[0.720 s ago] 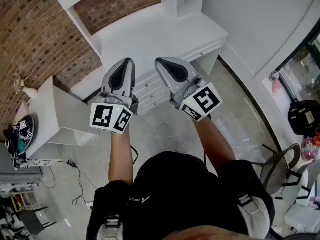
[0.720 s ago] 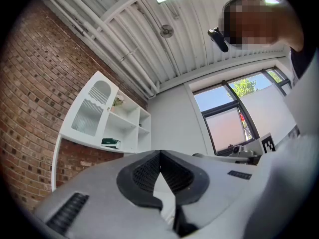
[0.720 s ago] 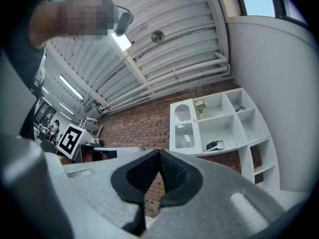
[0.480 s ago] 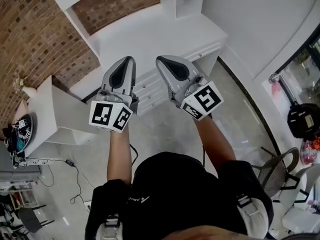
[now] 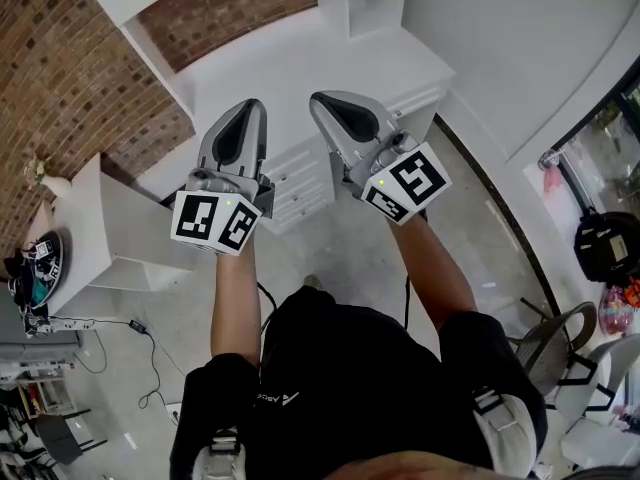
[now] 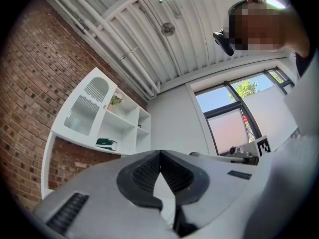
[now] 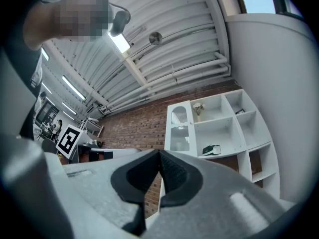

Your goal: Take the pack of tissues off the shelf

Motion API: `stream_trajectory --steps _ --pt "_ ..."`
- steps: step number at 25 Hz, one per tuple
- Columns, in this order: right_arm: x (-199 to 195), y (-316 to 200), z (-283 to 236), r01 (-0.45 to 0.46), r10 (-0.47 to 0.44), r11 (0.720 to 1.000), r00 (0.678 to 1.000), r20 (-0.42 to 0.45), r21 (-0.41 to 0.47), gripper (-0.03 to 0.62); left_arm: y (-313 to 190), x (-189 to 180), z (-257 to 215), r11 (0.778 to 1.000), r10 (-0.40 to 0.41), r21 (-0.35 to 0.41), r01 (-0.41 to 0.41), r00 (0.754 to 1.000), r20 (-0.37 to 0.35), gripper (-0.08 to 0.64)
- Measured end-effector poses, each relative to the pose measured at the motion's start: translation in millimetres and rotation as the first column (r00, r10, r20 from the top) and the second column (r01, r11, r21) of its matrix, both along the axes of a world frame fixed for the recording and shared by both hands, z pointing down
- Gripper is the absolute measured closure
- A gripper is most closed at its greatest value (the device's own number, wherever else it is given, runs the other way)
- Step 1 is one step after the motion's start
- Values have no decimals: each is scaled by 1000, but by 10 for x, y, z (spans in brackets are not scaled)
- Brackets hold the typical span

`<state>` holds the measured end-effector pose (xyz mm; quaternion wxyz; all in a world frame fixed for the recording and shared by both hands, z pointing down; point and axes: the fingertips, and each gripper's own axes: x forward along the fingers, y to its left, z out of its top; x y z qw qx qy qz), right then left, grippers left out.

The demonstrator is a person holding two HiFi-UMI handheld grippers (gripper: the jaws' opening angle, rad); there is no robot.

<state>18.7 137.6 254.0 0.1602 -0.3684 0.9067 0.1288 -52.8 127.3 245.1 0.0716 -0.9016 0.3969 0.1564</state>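
The pack of tissues (image 6: 106, 143) is a small green and white packet lying in the middle compartment of a white wall shelf (image 6: 130, 125), far ahead and above both grippers. In the right gripper view the pack of tissues (image 7: 212, 149) and the shelf (image 7: 234, 128) show again. My left gripper (image 6: 159, 152) is shut, its dark pads meeting at the tips with nothing between them. My right gripper (image 7: 159, 152) is shut and empty too. In the head view the left gripper (image 5: 256, 106) and right gripper (image 5: 318, 98) are held side by side, tilted up over a white counter.
A white counter (image 5: 330, 58) with drawers (image 5: 300, 173) stands below the shelf against a brick wall (image 5: 70, 78). A white side table (image 5: 105, 233) is at the left, cables (image 5: 150, 338) lie on the floor, and chairs (image 5: 560, 338) are at the right. A small plant (image 7: 199, 107) sits in an upper compartment.
Both grippers have risen slightly and moved a little forward toward the counter. The person's body has shifted forward with them. Jaws are as before.
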Motion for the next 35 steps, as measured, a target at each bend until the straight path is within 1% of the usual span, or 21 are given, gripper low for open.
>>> stream_trajectory --steps 2,4,8,12,15,20,24,27,30,35 --pt "-9 -155 -33 5 -5 1000 1000 7 -6 591 -118 -20 -23 1000 1 7 -1 1000 2 561" --pt "-41 -347 -67 10 -10 1000 1000 -5 -7 591 -280 -60 -55 1000 0 17 0 1000 -1 561" --pt "-106 -839 -126 14 -14 1000 999 -31 -9 591 -751 -114 -85 999 9 31 -9 1000 -14 561" --pt "-193 -1519 -226 20 -21 999 999 -32 -28 591 -1400 -180 -120 999 24 35 -23 999 -31 561" --pt "-237 -2101 -332 0 -1 1000 998 -55 -24 591 -1938 -234 -172 999 27 37 -26 999 -43 561" --pt "-309 -3080 -488 -31 30 999 998 -63 -8 589 -2772 -347 -240 998 40 44 -39 999 -29 561" --pt "-406 -3669 -643 -50 51 999 996 -80 11 589 -3316 -442 -287 998 48 44 -47 999 -19 561" --pt "-453 -4037 -730 -58 59 998 994 -87 19 589 -3641 -481 -330 998 50 43 -49 998 -26 561" --pt "-479 -4401 -769 -64 64 998 993 -102 3 559 -3896 -492 -345 998 53 39 -52 998 -28 561" --pt "-404 -4986 -830 -68 63 997 993 -99 -42 472 -4250 -443 -358 999 39 33 -38 999 -34 561"
